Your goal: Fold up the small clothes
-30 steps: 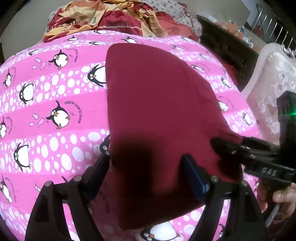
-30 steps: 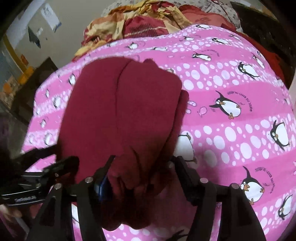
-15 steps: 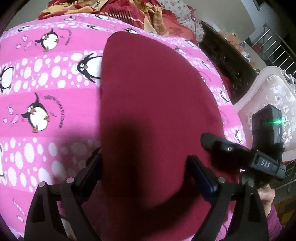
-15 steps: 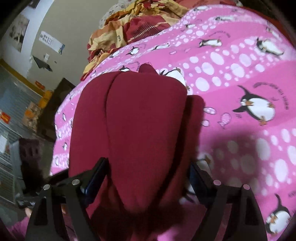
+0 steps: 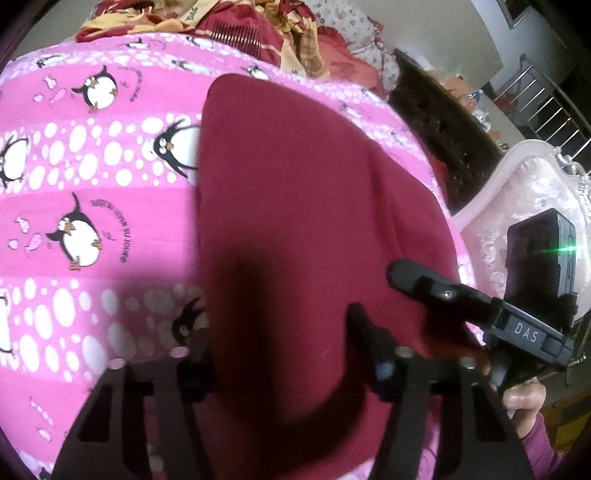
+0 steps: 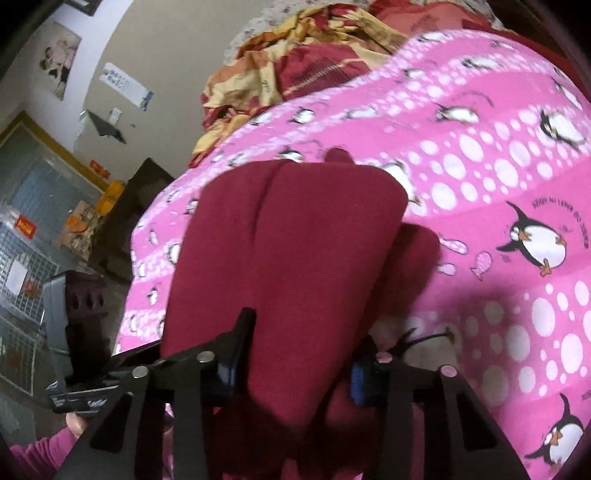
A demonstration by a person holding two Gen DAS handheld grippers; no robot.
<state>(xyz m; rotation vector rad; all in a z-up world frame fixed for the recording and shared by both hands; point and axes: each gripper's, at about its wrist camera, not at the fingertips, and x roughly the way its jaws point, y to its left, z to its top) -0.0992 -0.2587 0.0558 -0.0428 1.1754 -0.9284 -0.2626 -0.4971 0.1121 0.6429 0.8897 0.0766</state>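
The dark red, soft knit garment [image 5: 295, 206] lies on the pink penguin-print bedspread [image 5: 92, 206], already folded into a long narrow pad with its near end drawn up between the two grippers. Its long axis runs away from the person toward the heaped red-and-yellow patterned bedding [image 5: 229, 26] at the far end of the bed; the far end is rounded in the left wrist view and squarer in the right, where a lengthwise crease [image 6: 258, 229] shows one layer lying over another. A lower flap [image 6: 417, 251] sticks out at the right edge, so the layers are not quite flush.

The left gripper [image 5: 284, 354] straddles the near end — its fingers stand wide apart on either side of the cloth, and whether they pinch a lower layer cannot be told, since the cloth hides the tips. The right gripper [image 6: 306, 350] does the same from its side, fingers spread with the fabric bulging up between them; again no firm clamp shows. Each gripper appears in the other's view, the right one [image 5: 480, 310] just beside the cloth's right edge.

Holding the near end at both sides keeps that edge straight and level, which suits carrying it forward for a crosswise fold toward the far end — that seems the step in hand. The loose flap may slip out unless tucked first.

A pale padded headboard-like piece [image 5: 517, 206] stands to the right, and a wall with posters [image 6: 62, 66] to the left.
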